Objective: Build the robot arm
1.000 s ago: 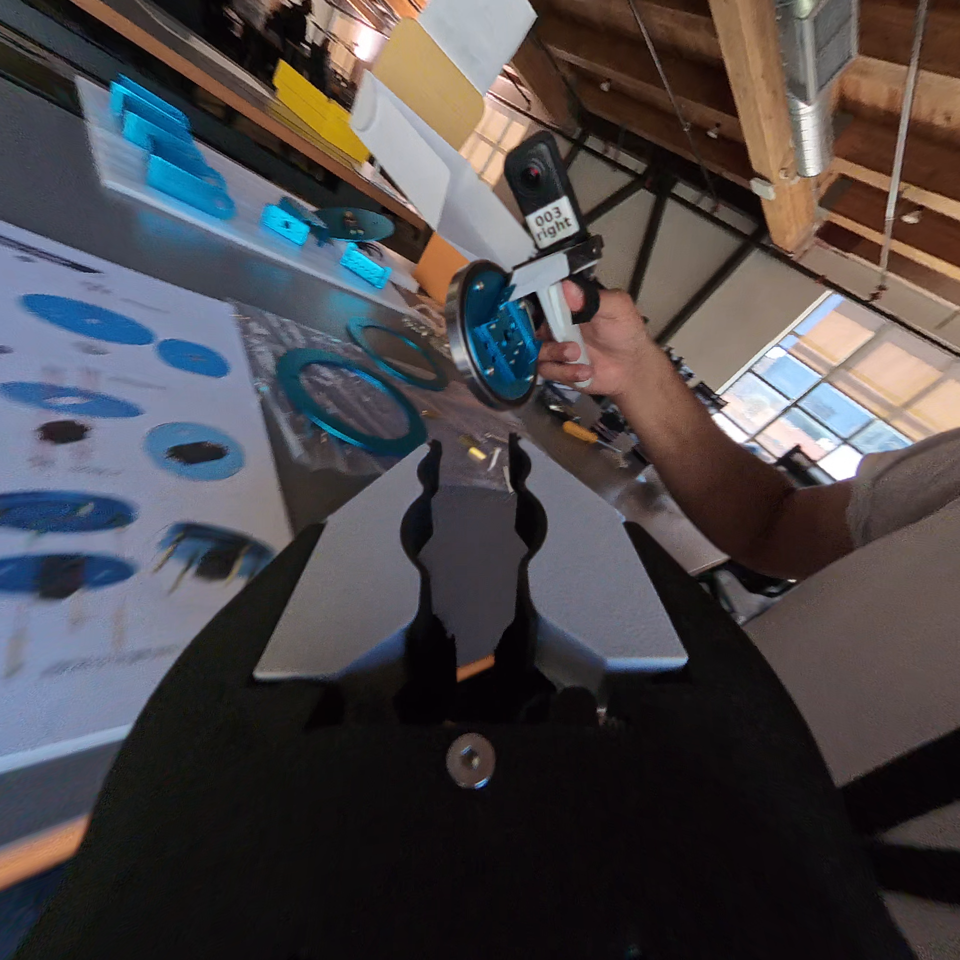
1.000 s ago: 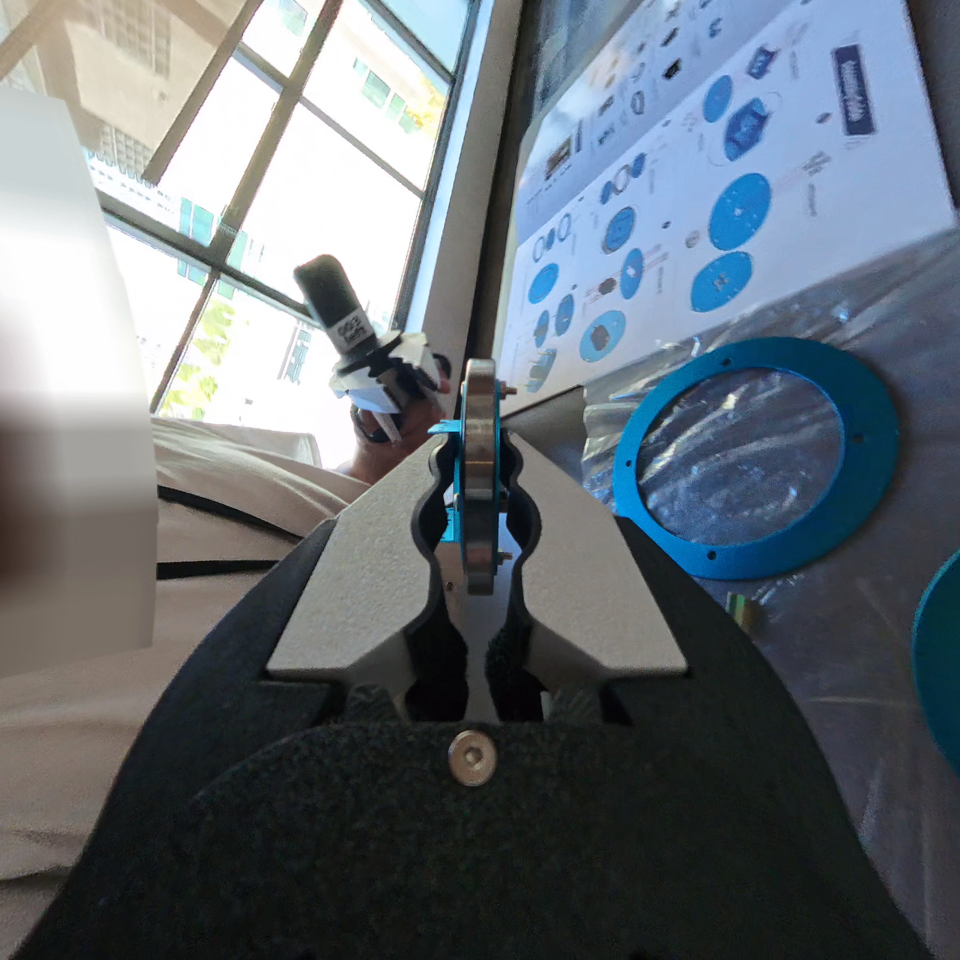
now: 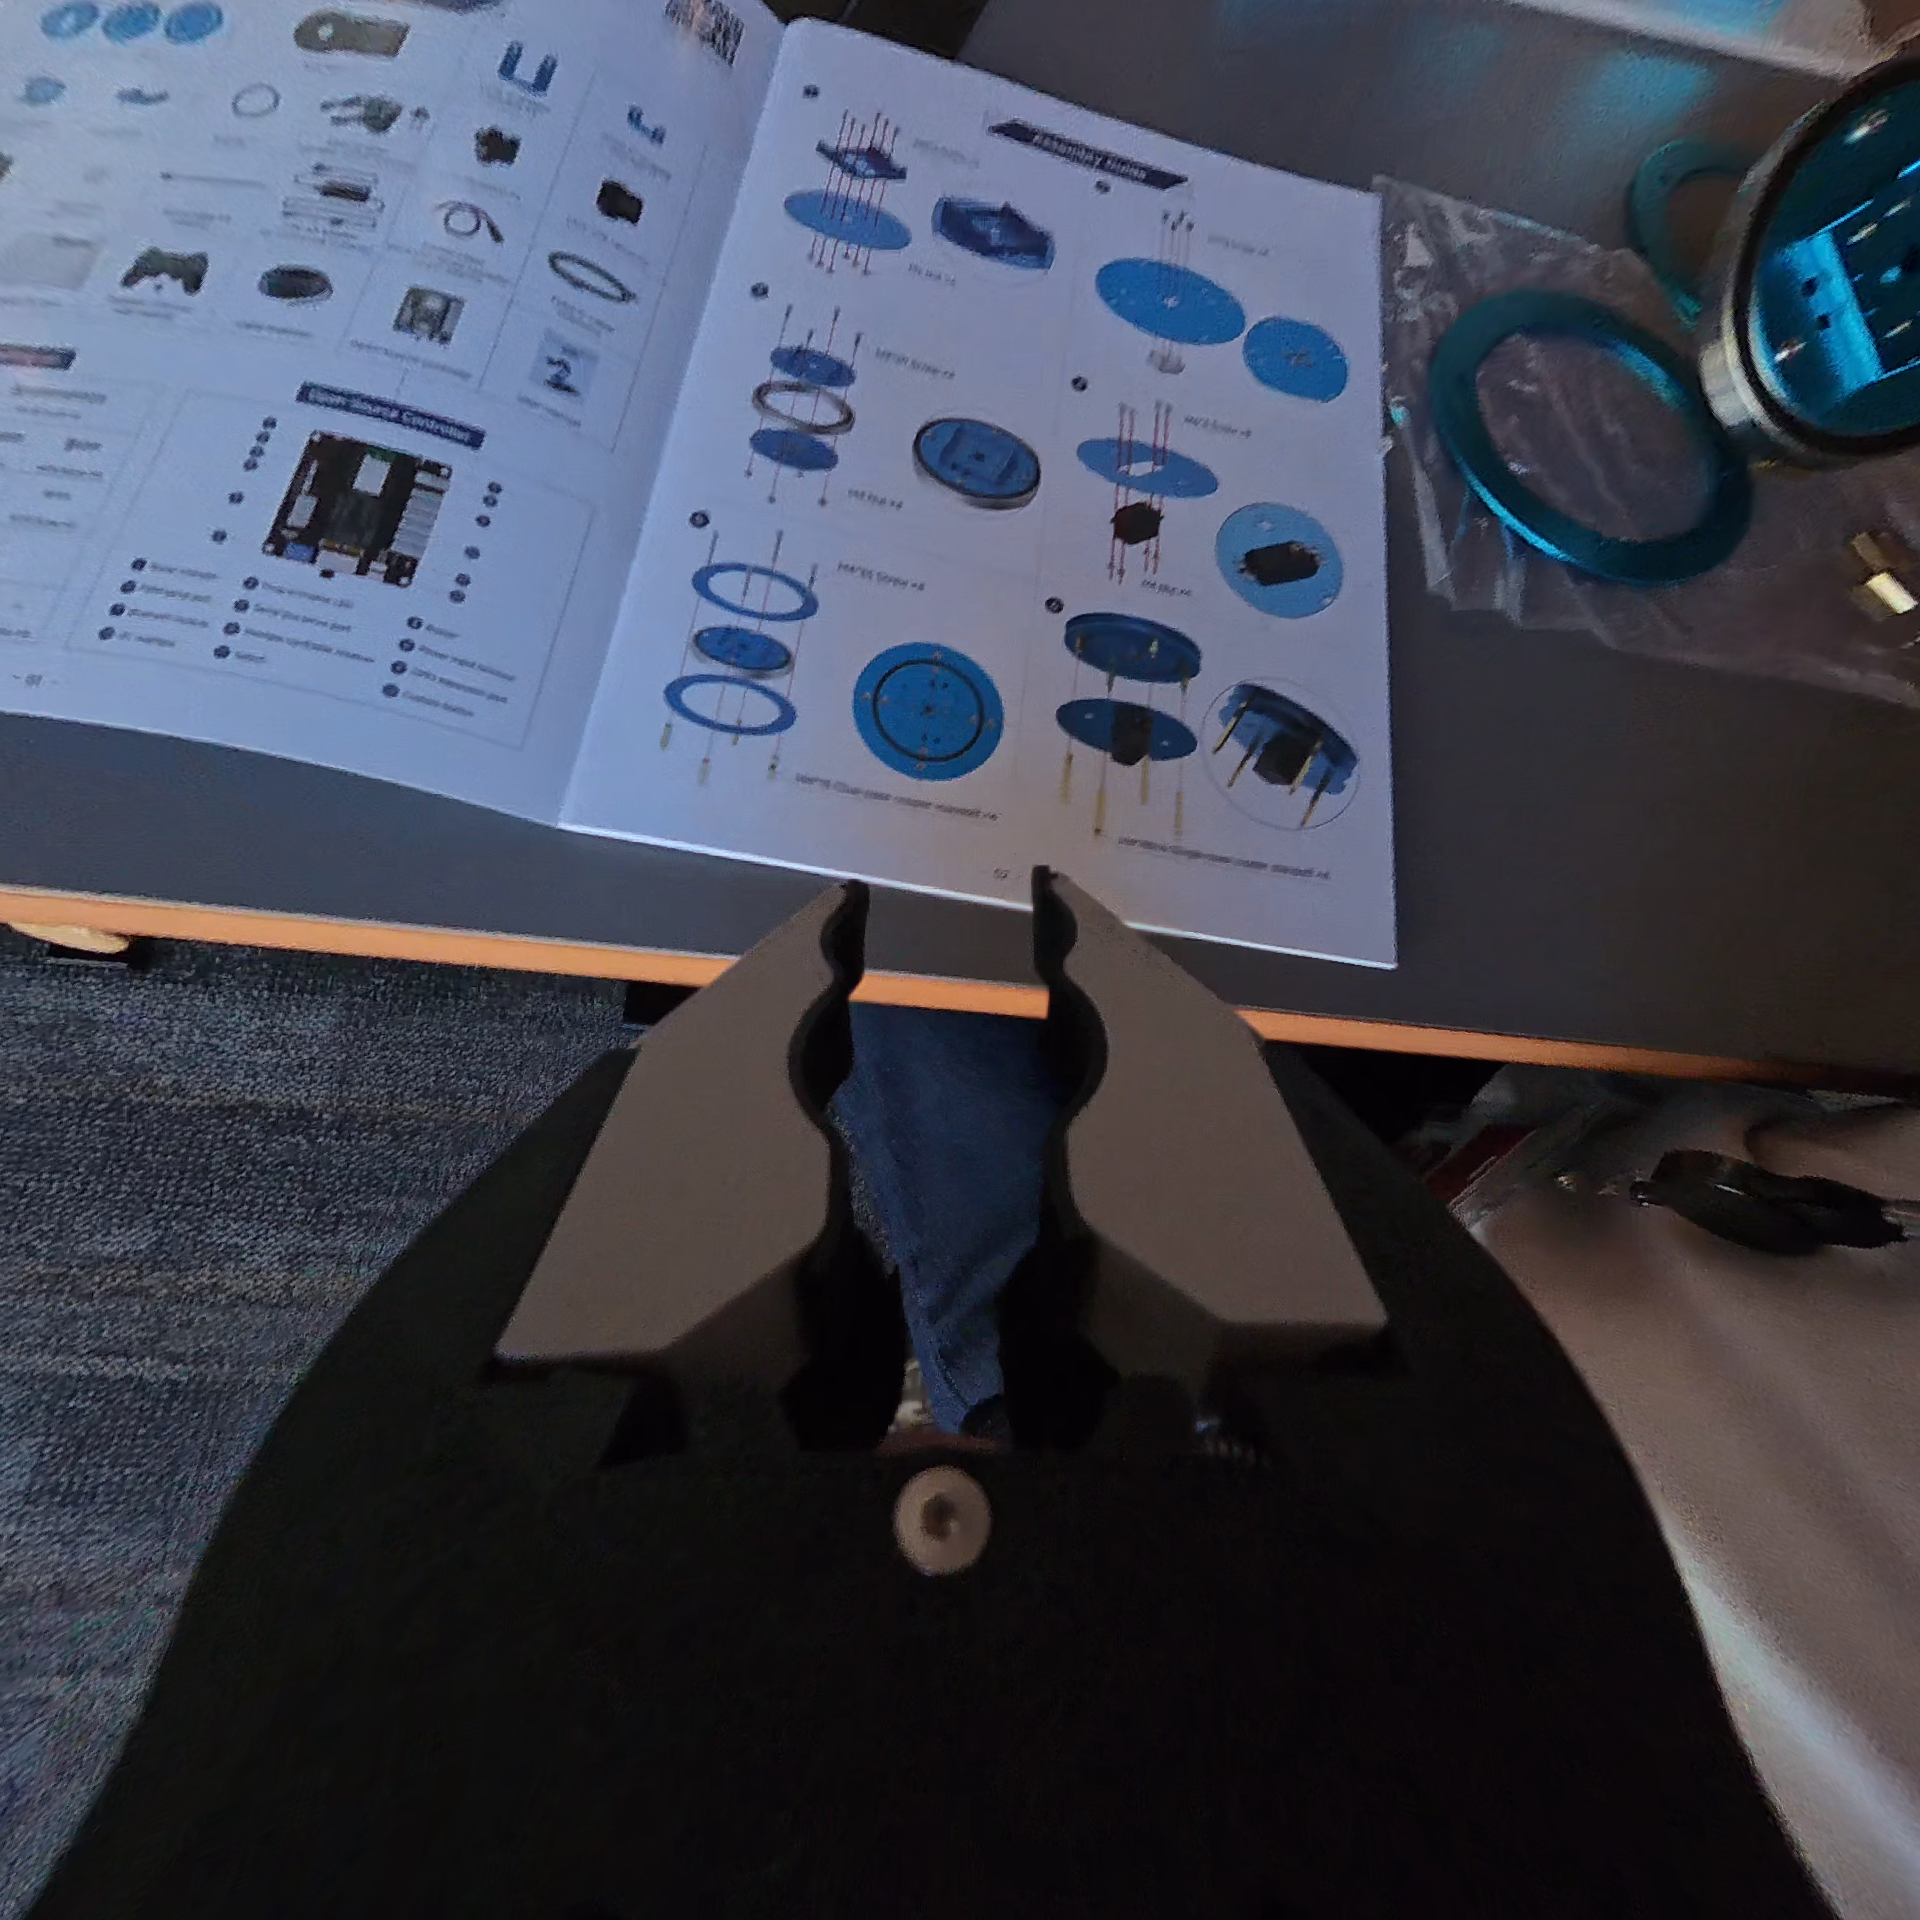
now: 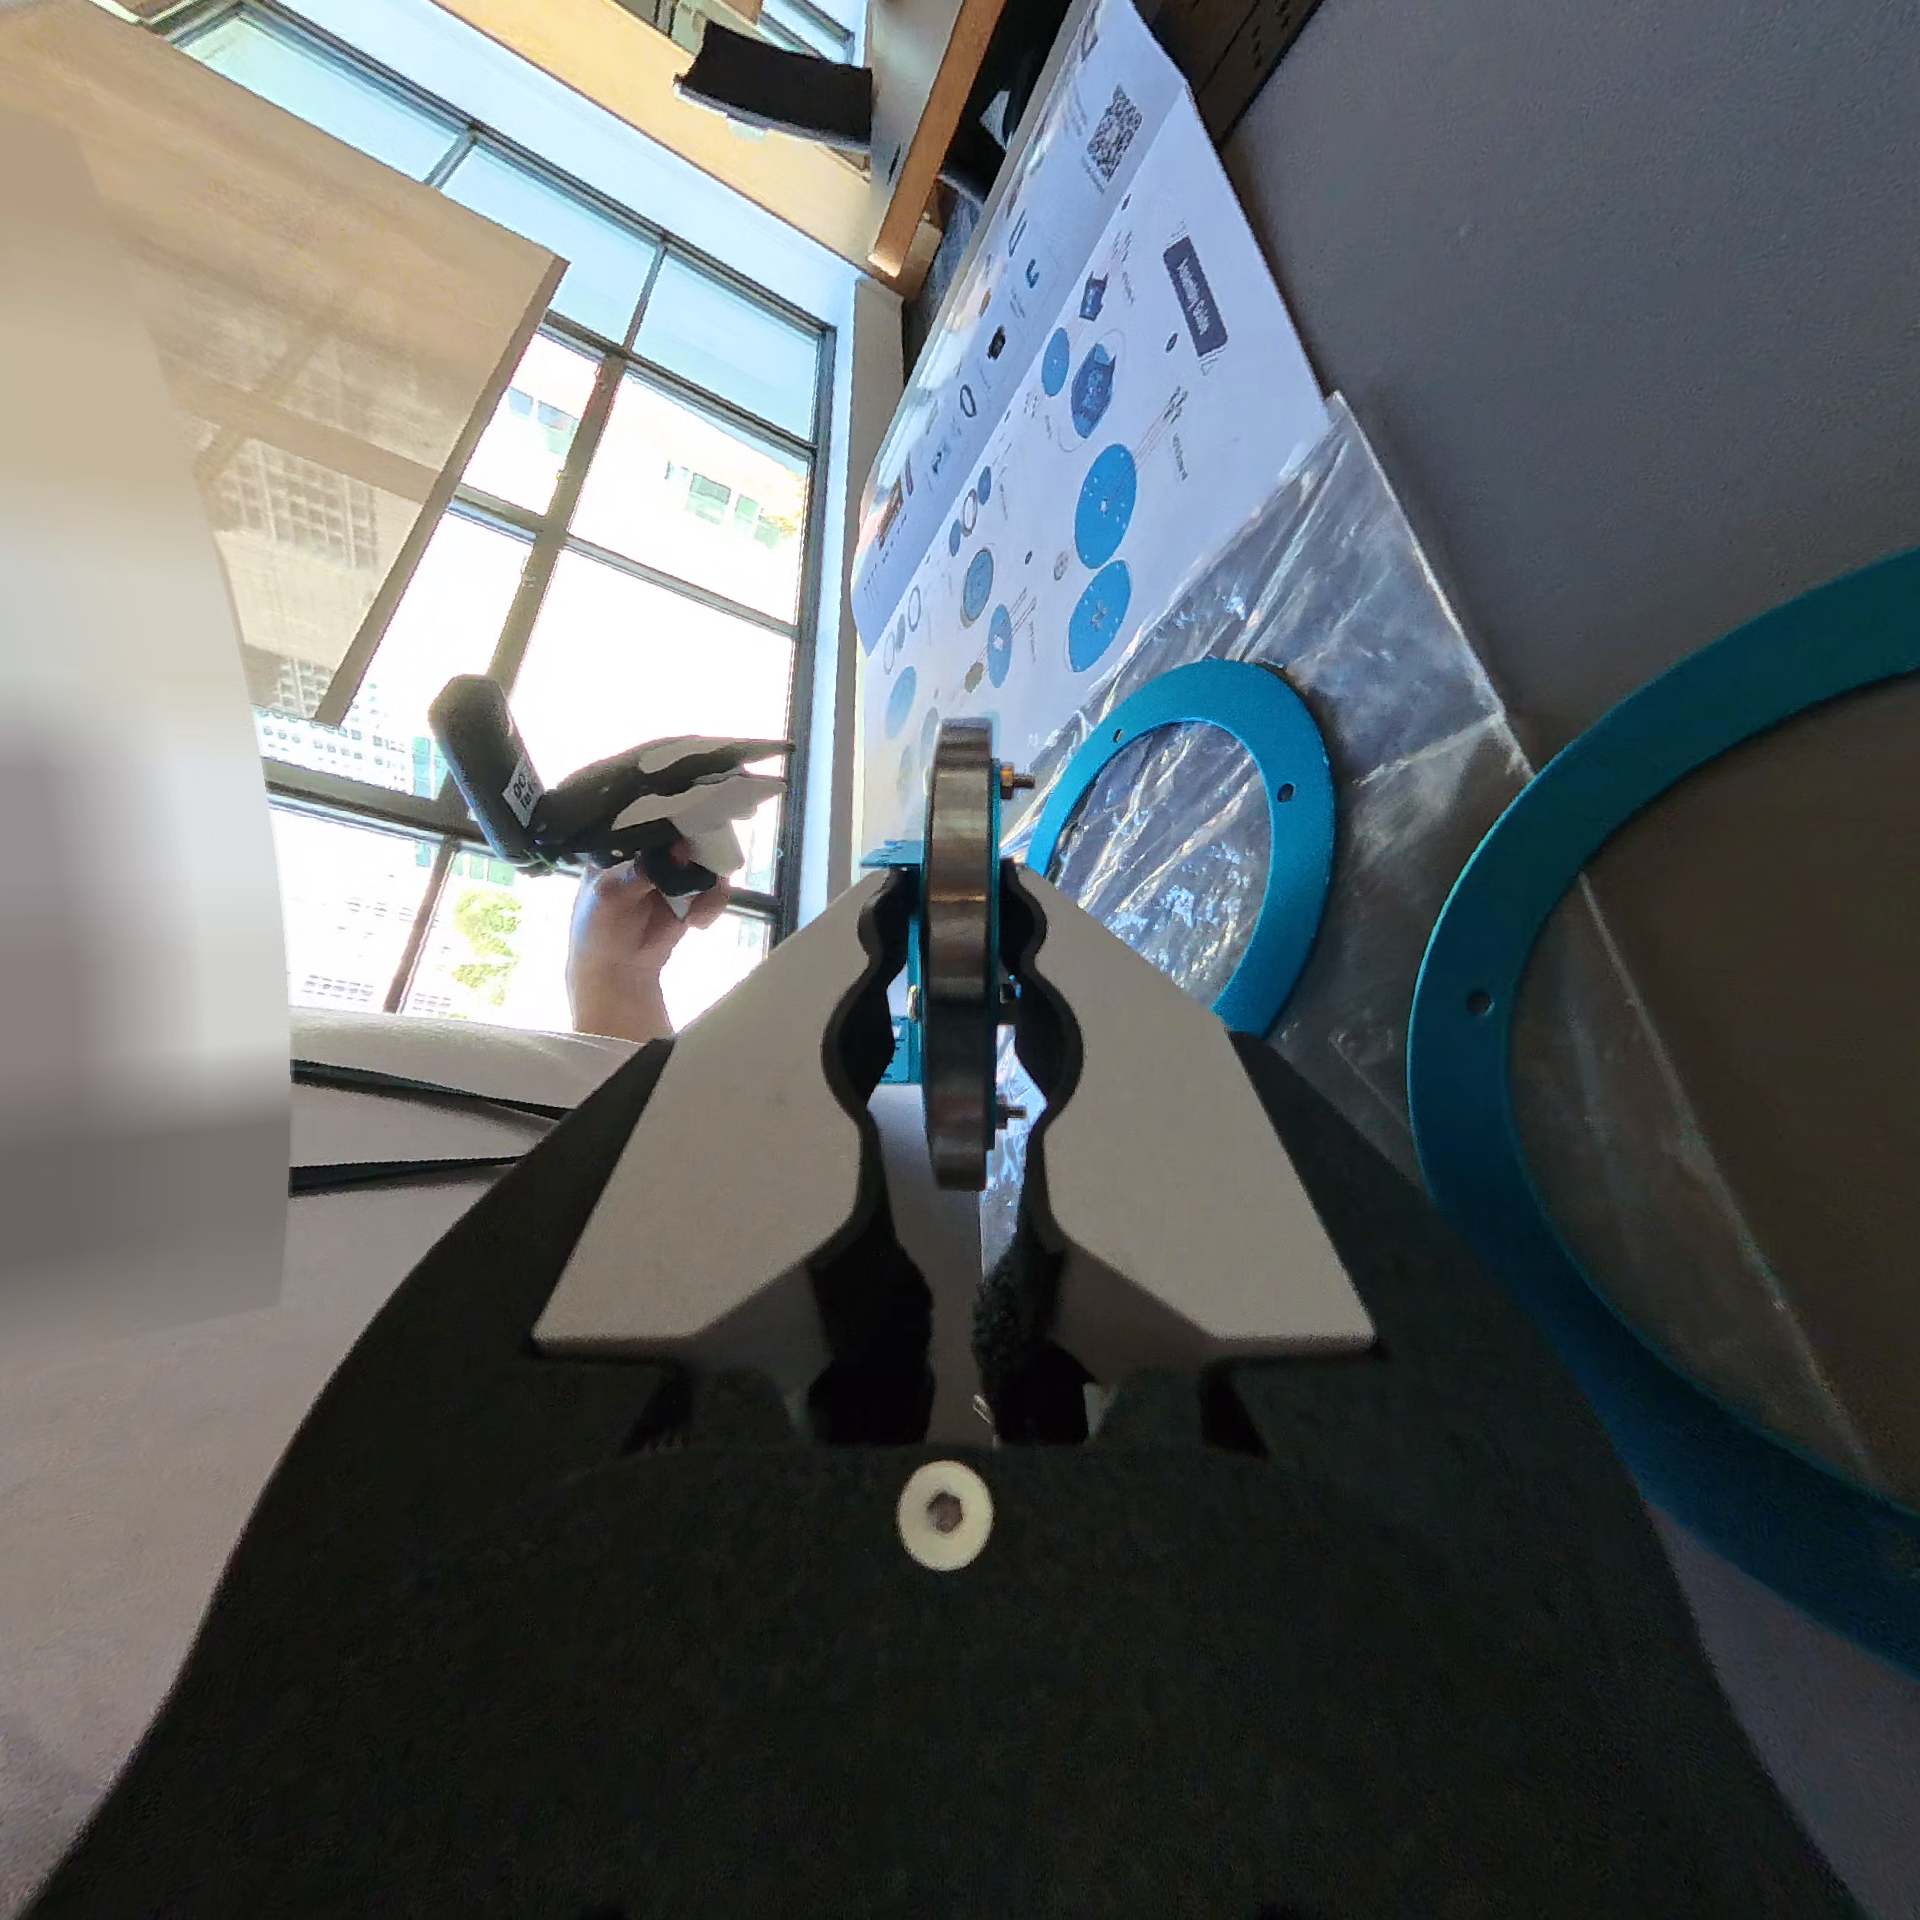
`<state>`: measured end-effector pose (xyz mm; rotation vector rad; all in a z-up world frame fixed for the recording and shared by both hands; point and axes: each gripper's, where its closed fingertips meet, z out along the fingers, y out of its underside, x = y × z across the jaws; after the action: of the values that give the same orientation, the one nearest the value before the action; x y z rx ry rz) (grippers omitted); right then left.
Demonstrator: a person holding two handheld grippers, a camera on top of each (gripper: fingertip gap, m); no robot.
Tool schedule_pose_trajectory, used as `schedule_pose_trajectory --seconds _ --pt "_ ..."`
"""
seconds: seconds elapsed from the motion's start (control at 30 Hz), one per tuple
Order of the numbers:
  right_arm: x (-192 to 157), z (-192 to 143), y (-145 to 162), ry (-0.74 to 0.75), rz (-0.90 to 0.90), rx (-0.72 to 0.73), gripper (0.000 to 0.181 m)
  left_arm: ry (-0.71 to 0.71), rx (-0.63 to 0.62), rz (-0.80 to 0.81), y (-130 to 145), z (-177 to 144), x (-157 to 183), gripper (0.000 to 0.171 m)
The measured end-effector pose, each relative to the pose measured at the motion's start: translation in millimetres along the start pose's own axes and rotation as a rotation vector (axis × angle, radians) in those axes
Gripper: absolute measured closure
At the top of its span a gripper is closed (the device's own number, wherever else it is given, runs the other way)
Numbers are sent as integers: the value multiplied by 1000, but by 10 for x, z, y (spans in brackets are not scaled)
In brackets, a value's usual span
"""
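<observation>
My right gripper [image 4: 956, 883] is shut on a round assembly [image 4: 961, 935], a silver-rimmed disc with blue plates and small screws, held edge-on above the table. The same assembly shows at the top right of the left wrist view [image 3: 1839, 270]. A blue metal ring [image 4: 1184, 831] lies on a clear plastic bag [image 4: 1351, 644] just beyond it, and also shows in the left wrist view [image 3: 1590, 447]. My left gripper [image 3: 945, 888] is open and empty, pointing down at the front edge of an open instruction booklet [image 3: 935, 468]. In the right wrist view it [image 4: 779, 769] is held up by a hand [image 4: 623, 935].
A larger blue ring [image 4: 1507, 1039] lies close on the right of the right gripper. A small brass standoff [image 3: 1881, 582] sits on the bag. The grey table [image 3: 1558, 831] has an orange front edge [image 3: 416, 940], with carpet [image 3: 208, 1195] below. A person's clothing is at lower right. About 35 centimetres separates my left fingertips from my right.
The left gripper has swung down from facing the right gripper to facing the booklet and table edge. The right gripper still holds the disc assembly and has come nearer the blue rings.
</observation>
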<state>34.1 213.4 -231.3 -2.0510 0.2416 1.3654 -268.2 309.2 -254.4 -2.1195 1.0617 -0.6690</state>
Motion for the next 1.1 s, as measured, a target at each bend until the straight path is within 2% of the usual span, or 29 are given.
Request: schedule_pose_trajectory --seconds 0.13,0.23,0.3,0.43,0.53,0.7,0.8,0.93,1.1 --pt "68 14 -31 26 -3 -28 166 98 139 64 -342 44 308 139" --pt "113 21 -48 34 -1 -59 166 186 161 109 -558 235 605 139" --pt "116 27 -62 19 0 -78 166 266 119 108 -601 398 842 139" --pt "64 60 -65 -28 -7 -91 166 368 -14 44 -450 557 1127 139" --pt "49 91 -40 -48 -10 -90 166 293 -28 4 -315 519 978 139" --pt "113 144 -3 -39 12 -84 166 -96 -137 37 13 281 117 138" --pt "123 169 8 -28 16 -82 166 -219 -160 15 101 78 -264 138" --pt "105 189 -14 -26 22 -67 166 -233 -165 -12 152 22 -460 138" --pt "99 213 -32 -27 30 -71 166 -154 -133 73 67 160 -255 138"
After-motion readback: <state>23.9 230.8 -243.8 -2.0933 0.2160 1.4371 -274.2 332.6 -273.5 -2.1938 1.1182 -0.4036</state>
